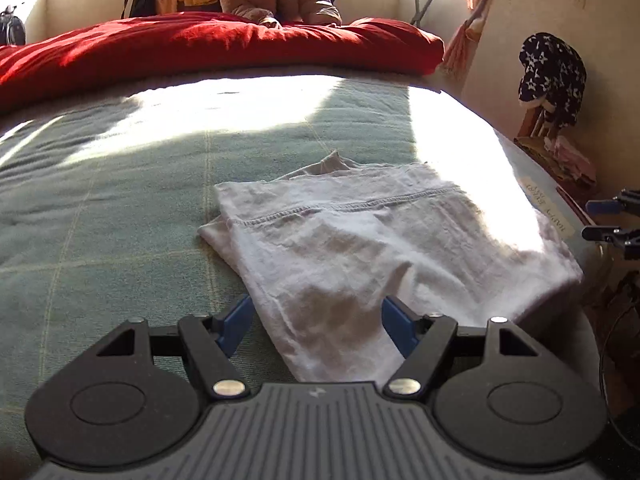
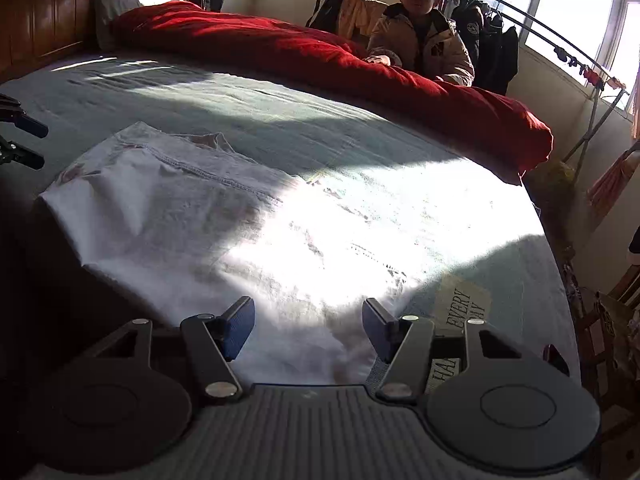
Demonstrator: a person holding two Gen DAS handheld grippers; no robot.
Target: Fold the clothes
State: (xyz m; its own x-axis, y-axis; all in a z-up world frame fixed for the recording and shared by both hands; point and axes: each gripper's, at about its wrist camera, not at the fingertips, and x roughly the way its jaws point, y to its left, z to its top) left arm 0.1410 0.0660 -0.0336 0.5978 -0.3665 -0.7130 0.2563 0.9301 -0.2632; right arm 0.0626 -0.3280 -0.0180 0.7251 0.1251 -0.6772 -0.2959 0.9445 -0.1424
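Left gripper [image 1: 318, 326] we see angled down over the near edge of the folded white garment [image 1: 384, 248] on the bed [image 1: 100, 216], jaws spread, pinching nothing. Right gripper [image 2: 308, 326] tilts down likewise over the garment's sunlit corner, jaws apart and empty.

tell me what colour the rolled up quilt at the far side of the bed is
Red. The quilt shows best in the right wrist view.

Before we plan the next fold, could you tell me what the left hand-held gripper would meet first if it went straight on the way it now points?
Most likely the white garment: the left hand-held gripper stands open just above it, tilted down at the bed. Depth is hard to judge.
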